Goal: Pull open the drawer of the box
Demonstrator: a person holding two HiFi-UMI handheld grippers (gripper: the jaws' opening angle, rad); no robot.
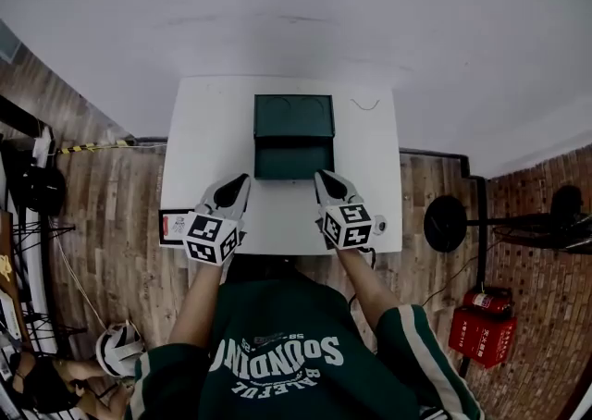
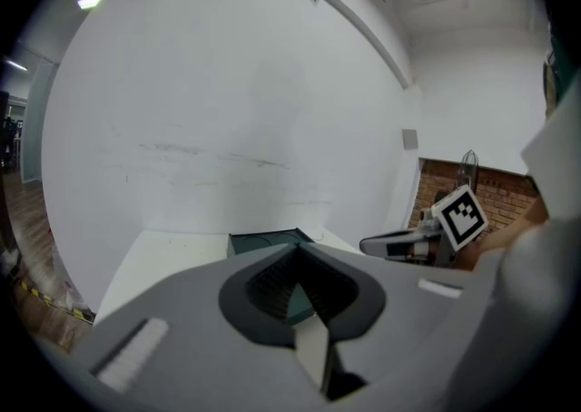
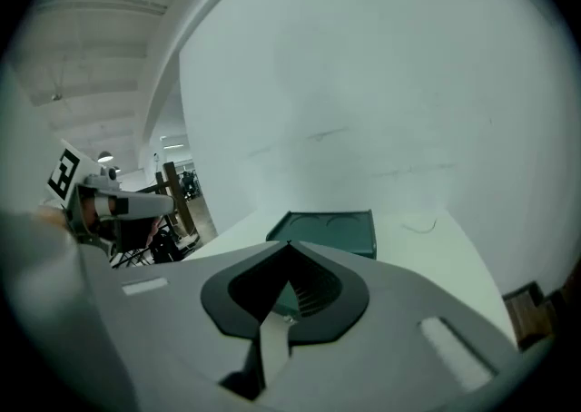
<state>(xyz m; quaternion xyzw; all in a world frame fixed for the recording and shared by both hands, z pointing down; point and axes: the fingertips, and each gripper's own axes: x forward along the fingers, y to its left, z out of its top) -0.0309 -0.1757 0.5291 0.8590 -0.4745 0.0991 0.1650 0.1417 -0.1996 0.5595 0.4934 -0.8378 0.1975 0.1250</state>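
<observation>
A dark green box (image 1: 294,117) stands in the middle of the white table (image 1: 375,215), its front face (image 1: 294,161) turned toward me. My left gripper (image 1: 244,179) hovers just off the front's left corner, and my right gripper (image 1: 321,175) just off its right corner. Neither touches the box. In the left gripper view the jaws meet at the tip (image 2: 295,246) with nothing between them, and the box (image 2: 263,241) lies beyond. The right gripper view shows the same: jaw tips together (image 3: 290,244), empty, the box's top (image 3: 331,230) ahead.
A thin cable (image 1: 365,104) lies on the table at the back right. A small flat card (image 1: 172,227) sits at the table's front left edge. A white wall rises behind the table. On the floor to the right are a black round stand (image 1: 446,222) and a red case (image 1: 486,333).
</observation>
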